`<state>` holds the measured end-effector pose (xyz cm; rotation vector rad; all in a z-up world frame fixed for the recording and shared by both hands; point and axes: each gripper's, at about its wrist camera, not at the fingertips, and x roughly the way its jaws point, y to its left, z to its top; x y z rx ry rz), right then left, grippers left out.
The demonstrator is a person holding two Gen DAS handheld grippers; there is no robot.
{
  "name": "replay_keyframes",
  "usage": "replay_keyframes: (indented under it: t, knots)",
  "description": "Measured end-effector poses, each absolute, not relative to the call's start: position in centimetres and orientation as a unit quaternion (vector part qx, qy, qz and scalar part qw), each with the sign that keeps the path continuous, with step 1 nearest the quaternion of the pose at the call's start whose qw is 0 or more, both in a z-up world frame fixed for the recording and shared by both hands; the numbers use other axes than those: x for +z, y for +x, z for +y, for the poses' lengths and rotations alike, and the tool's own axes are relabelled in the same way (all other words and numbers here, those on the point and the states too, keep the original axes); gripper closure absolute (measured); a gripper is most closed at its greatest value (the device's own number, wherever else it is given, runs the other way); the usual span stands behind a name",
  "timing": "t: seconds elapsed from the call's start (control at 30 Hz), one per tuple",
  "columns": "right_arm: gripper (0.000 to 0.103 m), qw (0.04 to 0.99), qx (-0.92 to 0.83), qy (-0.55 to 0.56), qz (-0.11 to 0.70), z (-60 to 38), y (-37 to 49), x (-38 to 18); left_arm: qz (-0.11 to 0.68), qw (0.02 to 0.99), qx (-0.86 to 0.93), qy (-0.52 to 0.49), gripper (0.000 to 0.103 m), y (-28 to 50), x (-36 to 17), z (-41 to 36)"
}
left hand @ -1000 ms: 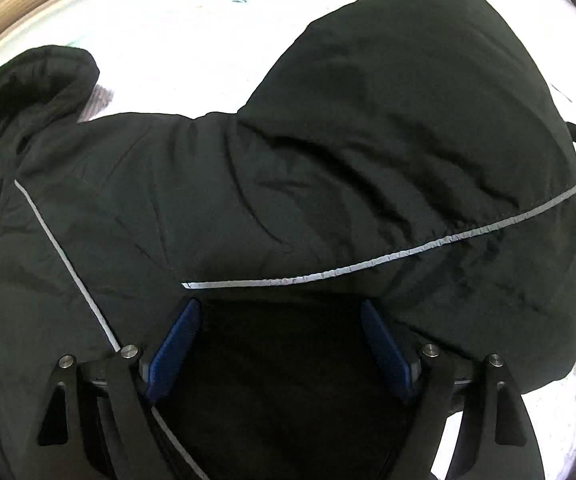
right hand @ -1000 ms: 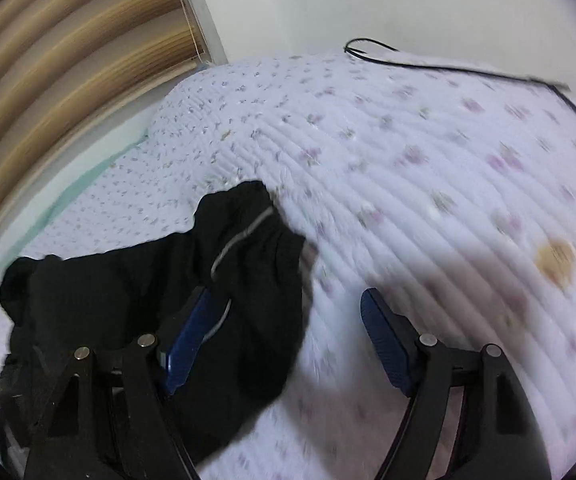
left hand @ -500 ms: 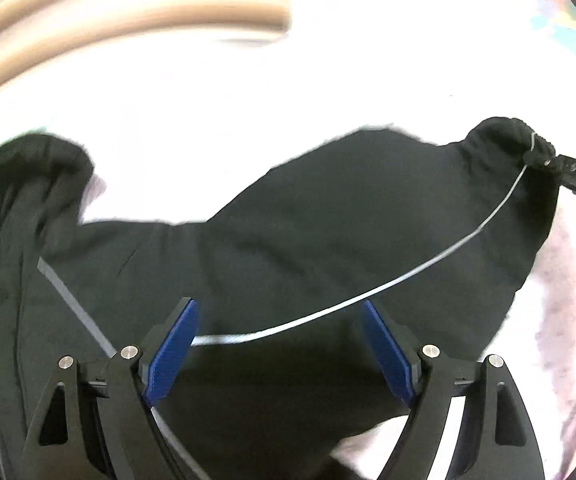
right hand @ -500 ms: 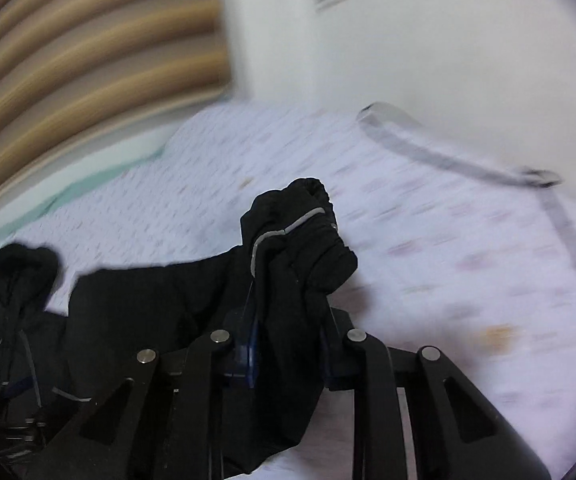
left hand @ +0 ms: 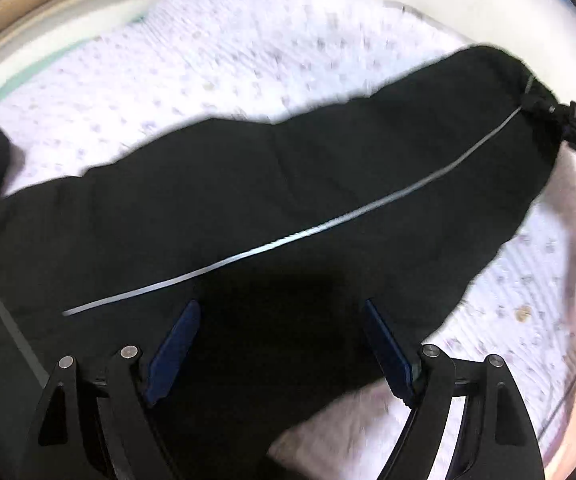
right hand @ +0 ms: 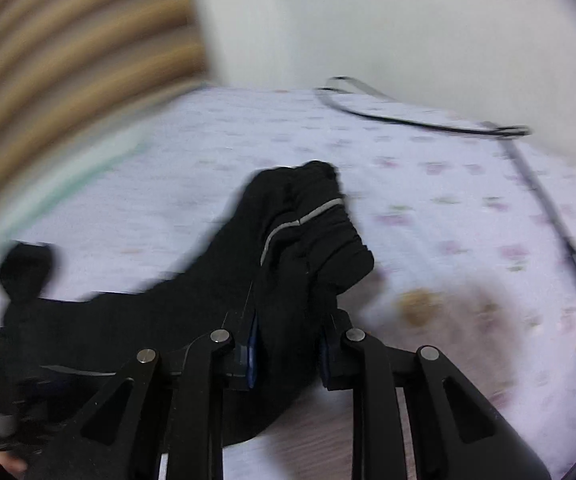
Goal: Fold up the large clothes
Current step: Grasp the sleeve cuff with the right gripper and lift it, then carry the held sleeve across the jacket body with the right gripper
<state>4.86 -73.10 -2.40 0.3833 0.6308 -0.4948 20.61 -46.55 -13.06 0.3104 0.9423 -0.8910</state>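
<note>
Right wrist view: the right gripper (right hand: 288, 344) is clamped on the cuff (right hand: 328, 236) of the black jacket (left hand: 271, 208), stretched across the bed (left hand: 227, 52); the left gripper (left hand: 281, 344) hangs spread apart over its sleeve

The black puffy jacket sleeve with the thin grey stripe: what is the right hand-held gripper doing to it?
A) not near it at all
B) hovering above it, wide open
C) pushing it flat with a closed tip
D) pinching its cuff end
D: in the right wrist view the right hand-held gripper is closed on the cuff end of the black puffy jacket sleeve with the thin grey stripe, with fabric bunched between its blue pads.
</note>
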Motion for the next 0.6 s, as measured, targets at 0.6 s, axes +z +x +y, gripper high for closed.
replay_keyframes:
  t: [0.6]
  knots:
    - [0.082, 0.927, -0.066, 0.045, 0.366, -44.6, 17.3, 3.2, 0.379, 0.883, -0.257, 0.102, 0.019, 19.6, -5.3, -15.6]
